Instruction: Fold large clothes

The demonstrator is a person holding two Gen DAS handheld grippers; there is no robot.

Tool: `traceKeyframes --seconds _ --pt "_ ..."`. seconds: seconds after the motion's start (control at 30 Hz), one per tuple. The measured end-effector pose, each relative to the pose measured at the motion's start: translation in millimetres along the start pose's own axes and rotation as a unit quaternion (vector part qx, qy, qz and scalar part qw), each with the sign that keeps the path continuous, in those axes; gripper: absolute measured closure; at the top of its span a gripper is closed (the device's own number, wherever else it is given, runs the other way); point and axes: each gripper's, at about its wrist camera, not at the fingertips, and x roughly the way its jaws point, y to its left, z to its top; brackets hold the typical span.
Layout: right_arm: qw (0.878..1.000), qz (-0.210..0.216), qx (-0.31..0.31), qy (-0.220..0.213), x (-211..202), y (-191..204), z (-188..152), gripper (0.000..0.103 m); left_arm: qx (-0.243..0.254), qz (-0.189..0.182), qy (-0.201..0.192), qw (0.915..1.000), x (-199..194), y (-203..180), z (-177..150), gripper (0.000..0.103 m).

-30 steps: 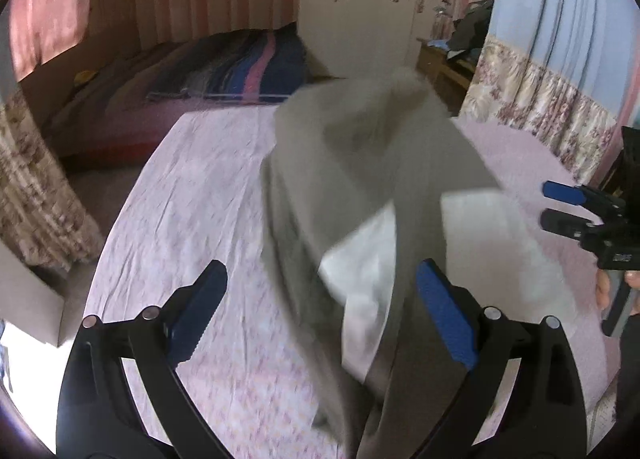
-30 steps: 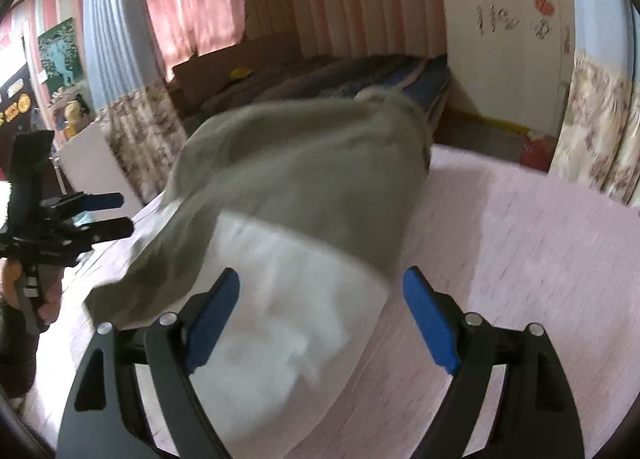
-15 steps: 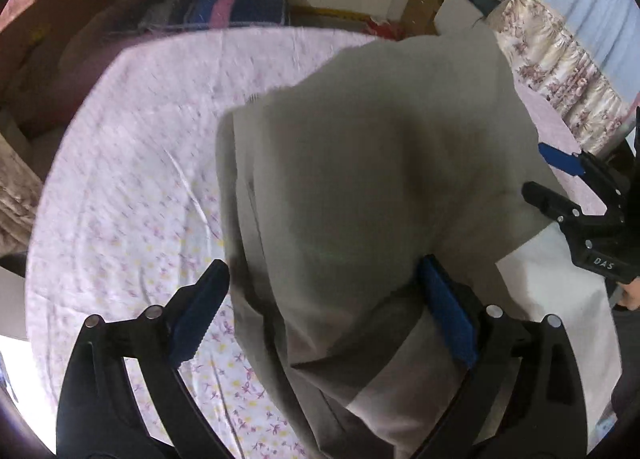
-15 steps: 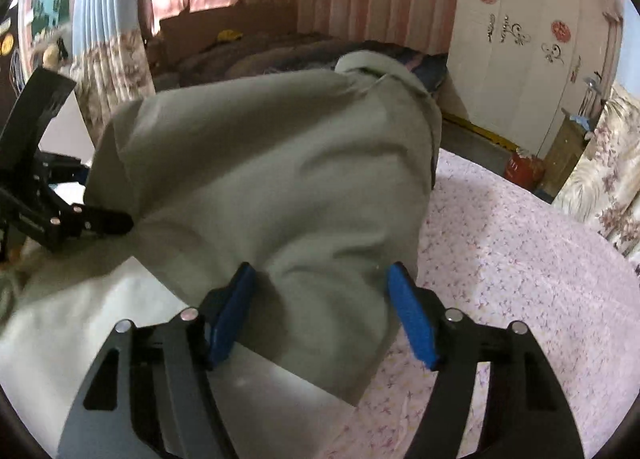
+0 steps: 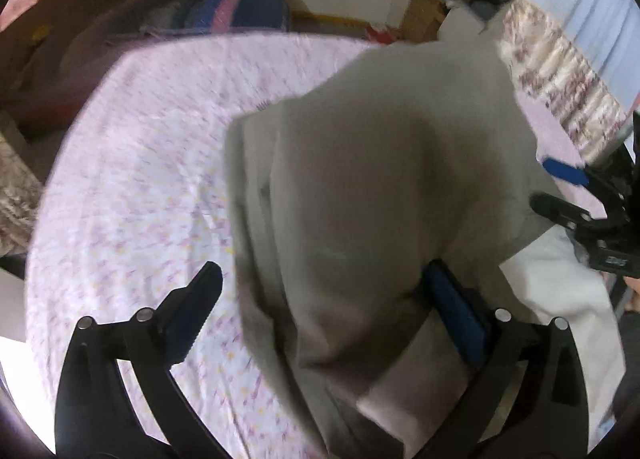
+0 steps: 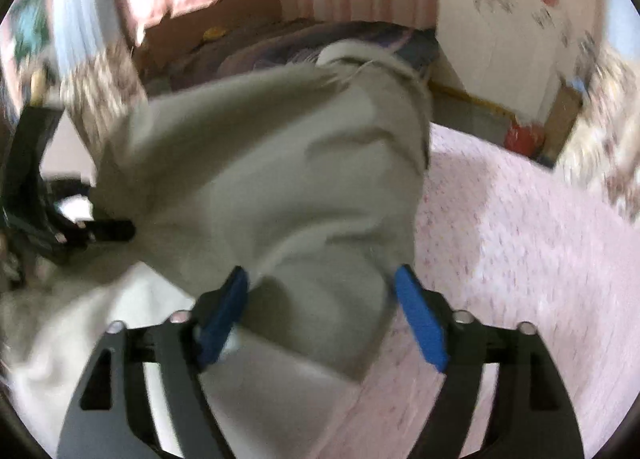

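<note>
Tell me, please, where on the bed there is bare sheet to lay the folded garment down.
Bare pink floral sheet lies left of the grey garment, out to the bed's edge. In the right wrist view, more bare sheet lies right of the garment. The middle is crowded: garment, left hand-held gripper, right hand-held gripper.

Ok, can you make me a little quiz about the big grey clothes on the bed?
1. True or false: the grey garment is spread over a plain blue sheet.
2. What colour are the left gripper's pads? A red, B blue, C yellow.
3. Fill in: the garment's lining is ___.
Key: 1 false, the sheet is pink and flowered; 2 B; 3 white.
</note>
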Motion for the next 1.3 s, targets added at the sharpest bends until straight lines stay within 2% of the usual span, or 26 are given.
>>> traceKeyframes --seconds 0.17,0.27,0.4,0.5,0.6,0.73,0.87,0.93,1.07,1.3 --pt "0.998 0.005 0.040 -0.045 -51.4 2.2 -23.5 0.010 -0.019 -0.009 -0.031 0.9993 -49.2 1.1 -21.8 0.003" --pt "0.997 0.013 0.057 -0.051 -66.7 4.9 -41.5 0.009 -0.028 -0.014 -0.045 0.9985 -66.8 -0.7 -44.9 0.003" --pt "0.996 0.016 0.075 -0.052 -75.7 6.9 -55.6 0.009 -0.053 -0.043 -0.048 0.9965 -78.3 -6.4 -73.4 0.003" --pt "0.994 0.017 0.085 -0.059 -81.4 9.5 -62.7 0.008 -0.060 -0.050 -0.051 0.9956 -77.1 -12.8 -81.1 0.003" --pt "0.994 0.007 0.094 -0.055 -73.3 12.4 -75.6 0.006 -0.058 -0.041 -0.037 0.9968 -60.6 -19.6 -90.3 0.003" --pt "0.994 -0.009 0.100 -0.051 -57.4 14.8 -90.7 0.006 -0.076 -0.056 -0.029 0.9951 -35.0 -18.4 -106.1 0.003" --pt "0.990 0.000 0.126 -0.070 -48.9 10.3 -103.9 0.005 -0.105 -0.090 -0.026 0.9901 -18.9 -6.8 -117.3 0.003" --pt "0.987 0.010 0.139 -0.075 -44.3 8.5 -108.6 0.005 -0.082 -0.074 -0.035 0.9932 -19.0 -12.5 -120.4 0.003" --pt "0.981 0.047 0.178 -0.061 -30.0 1.9 -113.1 0.005 -0.078 -0.065 -0.048 0.9937 -19.0 -16.9 -122.4 0.003" --pt "0.979 0.063 0.186 -0.054 -18.6 2.2 -117.6 0.005 -0.063 -0.054 -0.059 0.9948 -17.0 -33.0 -122.8 0.003"
